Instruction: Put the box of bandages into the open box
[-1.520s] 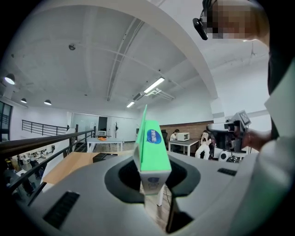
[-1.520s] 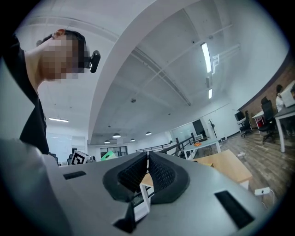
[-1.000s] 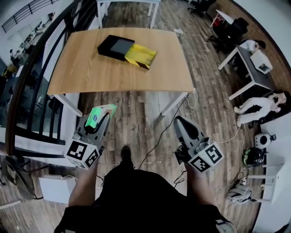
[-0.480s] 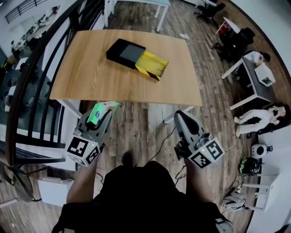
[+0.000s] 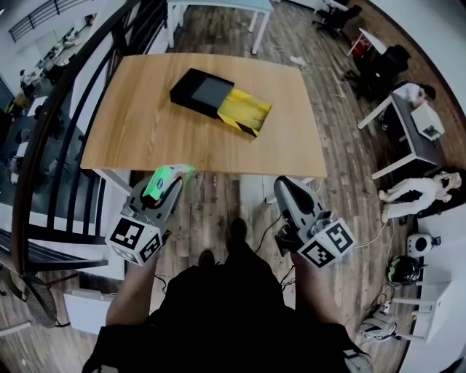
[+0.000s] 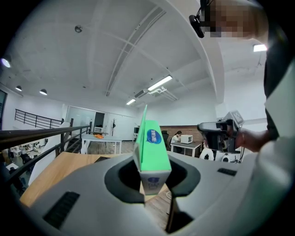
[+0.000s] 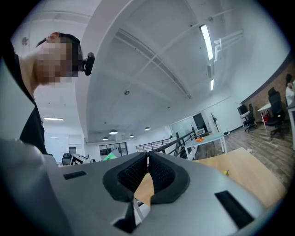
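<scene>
A green box of bandages (image 5: 164,180) sits upright between the jaws of my left gripper (image 5: 170,177), held just short of the wooden table's (image 5: 138,109) near edge. In the left gripper view the box (image 6: 150,144) stands between the dark pads, and the gripper (image 6: 154,177) is shut on it. The open box (image 5: 220,100), black with a yellow drawer pulled out toward the right, lies on the far middle of the table. My right gripper (image 5: 281,185) hangs near the table's front right corner, and its jaws (image 7: 147,159) are shut on nothing.
A black railing (image 5: 54,124) runs along the table's left side. A white table (image 5: 218,7) stands beyond it. Desks and chairs (image 5: 408,95) are at the right. A cable (image 5: 269,218) trails over the wooden floor below the table's front edge.
The person has stepped toward the table. Both grippers have come forward to its near edge, the left one still holding the green box.
</scene>
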`<state>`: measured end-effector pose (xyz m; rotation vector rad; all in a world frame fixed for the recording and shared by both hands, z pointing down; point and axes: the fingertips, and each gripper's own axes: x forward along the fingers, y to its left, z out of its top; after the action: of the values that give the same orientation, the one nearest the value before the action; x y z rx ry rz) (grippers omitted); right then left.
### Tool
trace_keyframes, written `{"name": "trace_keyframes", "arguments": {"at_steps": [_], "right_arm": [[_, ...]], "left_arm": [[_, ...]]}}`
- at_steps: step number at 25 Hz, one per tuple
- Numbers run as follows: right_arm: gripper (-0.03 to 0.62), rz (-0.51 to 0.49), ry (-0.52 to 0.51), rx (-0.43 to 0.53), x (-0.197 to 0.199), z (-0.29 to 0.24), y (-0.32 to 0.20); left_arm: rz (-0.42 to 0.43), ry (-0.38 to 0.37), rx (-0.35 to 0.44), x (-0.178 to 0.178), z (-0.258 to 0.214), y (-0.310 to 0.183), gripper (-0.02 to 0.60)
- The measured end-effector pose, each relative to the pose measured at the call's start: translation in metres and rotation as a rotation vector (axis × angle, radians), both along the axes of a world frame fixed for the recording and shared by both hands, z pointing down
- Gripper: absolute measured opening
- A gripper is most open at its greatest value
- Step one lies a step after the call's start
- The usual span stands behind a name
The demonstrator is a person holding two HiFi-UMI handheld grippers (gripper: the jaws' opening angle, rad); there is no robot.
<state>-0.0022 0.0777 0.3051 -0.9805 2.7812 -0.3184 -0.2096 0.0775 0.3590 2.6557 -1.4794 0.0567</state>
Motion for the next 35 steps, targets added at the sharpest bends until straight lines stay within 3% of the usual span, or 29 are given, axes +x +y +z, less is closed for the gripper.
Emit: {"name": "trace_keyframes", "arguments": {"at_steps": [7,23,35], "right_arm": [[0.038,-0.049,-0.035,-0.009,0.005,0.012,-0.056],[0.038,-0.105,-0.085,-0.049,0.075,0.030,-0.242],[0.038,-0.141,-0.099,-0.021,0.108,0.015,-0.310]], "left_arm": [[-0.052,-0.023,-0.013,0.000,0.015,-0.045,0.095],[-0.079,-0.091,-0.063,0.076,0.017,-0.218,0.095],[-0.089,-0.110,-0.044,0.117,0.004,-0.286,0.095]]}}
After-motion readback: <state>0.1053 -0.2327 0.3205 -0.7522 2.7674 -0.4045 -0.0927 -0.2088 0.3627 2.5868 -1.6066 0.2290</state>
